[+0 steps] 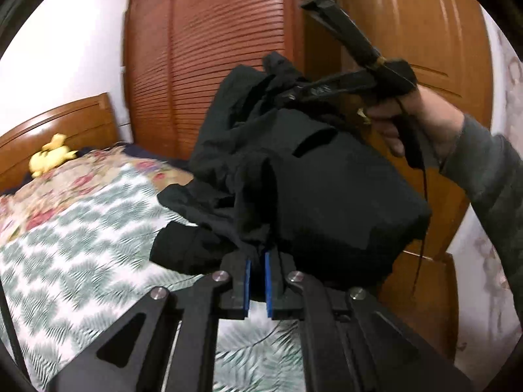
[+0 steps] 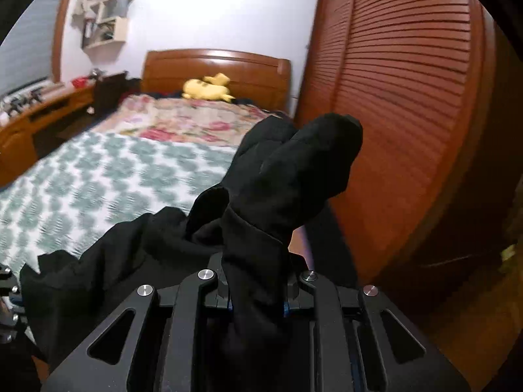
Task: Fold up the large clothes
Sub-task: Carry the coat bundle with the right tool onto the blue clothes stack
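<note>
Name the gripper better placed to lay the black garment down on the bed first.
Probably left. The left gripper holds the black garment low over the bed; the right gripper clamps its bunch higher, beside the wardrobe.

Black garment (image 1: 327, 189) bunched, lifted above bed.

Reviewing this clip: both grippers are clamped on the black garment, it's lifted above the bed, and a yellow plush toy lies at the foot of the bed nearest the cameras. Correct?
Not quite. The yellow plush toy lies at the far end, against the wooden headboard, as the right wrist view shows. The rest holds: left gripper and right gripper both clamp the black garment above the bed.
</note>
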A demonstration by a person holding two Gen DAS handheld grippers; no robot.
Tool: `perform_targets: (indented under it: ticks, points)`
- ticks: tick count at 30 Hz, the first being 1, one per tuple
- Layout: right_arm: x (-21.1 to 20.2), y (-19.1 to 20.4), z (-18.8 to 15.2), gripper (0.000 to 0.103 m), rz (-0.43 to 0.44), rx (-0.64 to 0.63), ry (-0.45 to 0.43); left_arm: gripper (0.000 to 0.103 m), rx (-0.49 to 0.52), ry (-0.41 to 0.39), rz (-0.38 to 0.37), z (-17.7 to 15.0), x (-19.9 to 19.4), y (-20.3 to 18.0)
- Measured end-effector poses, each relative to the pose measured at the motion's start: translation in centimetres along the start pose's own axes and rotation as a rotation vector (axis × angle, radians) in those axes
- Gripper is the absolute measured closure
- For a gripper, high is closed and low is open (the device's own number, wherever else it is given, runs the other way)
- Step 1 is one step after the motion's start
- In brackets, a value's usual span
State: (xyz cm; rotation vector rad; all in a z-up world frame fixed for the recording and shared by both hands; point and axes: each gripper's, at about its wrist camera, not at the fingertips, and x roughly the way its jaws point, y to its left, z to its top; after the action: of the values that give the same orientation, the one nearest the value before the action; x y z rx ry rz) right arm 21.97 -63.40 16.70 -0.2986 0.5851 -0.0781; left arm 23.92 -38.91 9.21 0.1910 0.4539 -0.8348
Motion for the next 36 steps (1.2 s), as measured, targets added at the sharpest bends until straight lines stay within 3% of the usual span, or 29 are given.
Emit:
perform_targets:
  ticks: [6,13,19,21,23,24,29,36]
  points:
    - [2.8,-3.9,-1.0,0.086,-0.100,-0.076,0.149,0.100,-0.018,0.059,-0.123,1.2,4.6,-3.7]
    - [8.0,-6.3,-2.8,0.086,-0.171,-0.150,0.267,0.101,-0.009,0.092,-0.182,2.5,8.7,-6.6]
    - [9.0,-8.2,-2.7,0.080,-0.219,-0.123,0.254,0.101,-0.011,0.106,-0.209,3.1,11.1,-8.6]
    - [8.3,-8.6,-3.2,0.067,-0.232,-0.078,0.236,0.101,0.001,0.102,-0.202,2.8,11.1,-9.1]
    - [6.9,-9.1,-3.8,0.044,-0.226,-0.039,0.194,0.099,0.007,0.104,-0.195,2.3,10.9,-8.7]
    - [6.1,-9.2,-4.2,0.040,-0.210,-0.022,0.174,0.098,0.003,0.111,-0.190,2.1,10.6,-8.4]
    - [1.4,-8.9,-7.0,0.040,-0.129,0.064,0.107,0.085,-0.008,0.105,-0.168,1.5,8.7,-6.6]
    - [-3.0,-7.7,-10.7,0.040,-0.072,0.127,0.066,0.079,-0.020,0.092,-0.114,0.1,5.4,-4.0]
